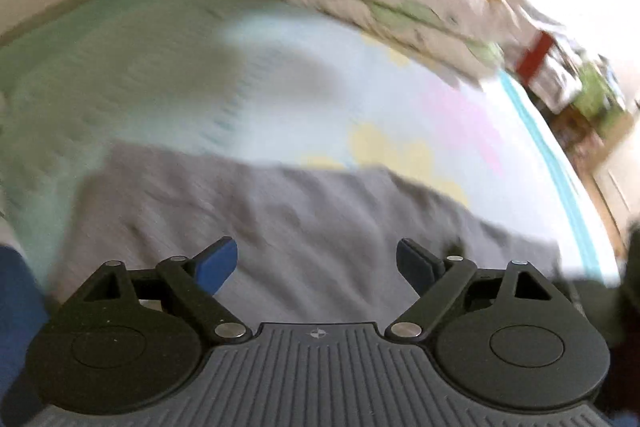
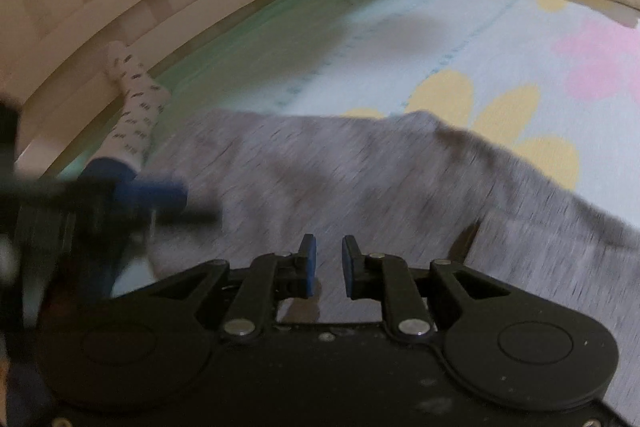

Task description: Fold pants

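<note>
Grey pants on bed; left hand-held gripper released, right hand-held gripper narrowly parted, empty. Sock: right view only.

light: dim indoor, blown-out glare top right in left view | blur: heavy motion smear in left view, milder in right | edges: fisheye bending, dark corners | shadows: soft

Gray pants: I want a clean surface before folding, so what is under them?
The gray pants lie on a pale bed sheet printed with yellow and pink flowers. Yellow petals run under the cloth's far edge; anything else beneath is covered.
</note>
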`<state>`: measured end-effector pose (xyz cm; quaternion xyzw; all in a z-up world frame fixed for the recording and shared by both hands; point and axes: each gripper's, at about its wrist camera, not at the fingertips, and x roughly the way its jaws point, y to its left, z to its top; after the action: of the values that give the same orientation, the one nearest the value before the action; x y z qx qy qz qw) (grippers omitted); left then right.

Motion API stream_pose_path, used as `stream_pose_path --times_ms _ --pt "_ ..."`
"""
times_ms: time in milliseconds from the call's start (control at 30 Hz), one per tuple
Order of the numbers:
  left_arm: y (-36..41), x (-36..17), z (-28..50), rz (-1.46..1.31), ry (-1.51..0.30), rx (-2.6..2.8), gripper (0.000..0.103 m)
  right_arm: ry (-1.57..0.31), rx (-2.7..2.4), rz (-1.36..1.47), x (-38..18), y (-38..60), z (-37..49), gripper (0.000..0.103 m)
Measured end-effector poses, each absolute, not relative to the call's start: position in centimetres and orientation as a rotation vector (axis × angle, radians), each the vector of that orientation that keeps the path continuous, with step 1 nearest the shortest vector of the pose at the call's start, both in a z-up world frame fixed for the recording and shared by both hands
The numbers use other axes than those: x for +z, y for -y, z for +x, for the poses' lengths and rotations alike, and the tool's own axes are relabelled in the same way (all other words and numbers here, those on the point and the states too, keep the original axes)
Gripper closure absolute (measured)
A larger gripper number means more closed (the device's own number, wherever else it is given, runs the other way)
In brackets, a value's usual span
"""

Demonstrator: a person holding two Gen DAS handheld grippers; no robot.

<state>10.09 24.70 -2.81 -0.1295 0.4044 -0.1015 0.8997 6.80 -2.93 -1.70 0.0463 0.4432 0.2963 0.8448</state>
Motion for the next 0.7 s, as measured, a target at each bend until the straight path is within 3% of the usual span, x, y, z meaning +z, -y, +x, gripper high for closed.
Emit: stream_pose_path --times_ms 233,600,700 --pt "-32.9 -3.3 13.9 -0.341 -0.913 -0.080 0.011 -0.937 0.640 0.111 -1.1 2.7 5.7 0.082" --pt "-34.8 -8.2 16.3 -0.266 -1.153 -0.113 0.010 -0.978 0.668 0.077 -2.2 1.0 5.3 0.081" --pt "-34.4 -9.0 16.3 -0.282 -1.159 -0.180 0.001 -0.987 0.676 0.073 -2.4 0.8 5.3 0.081"
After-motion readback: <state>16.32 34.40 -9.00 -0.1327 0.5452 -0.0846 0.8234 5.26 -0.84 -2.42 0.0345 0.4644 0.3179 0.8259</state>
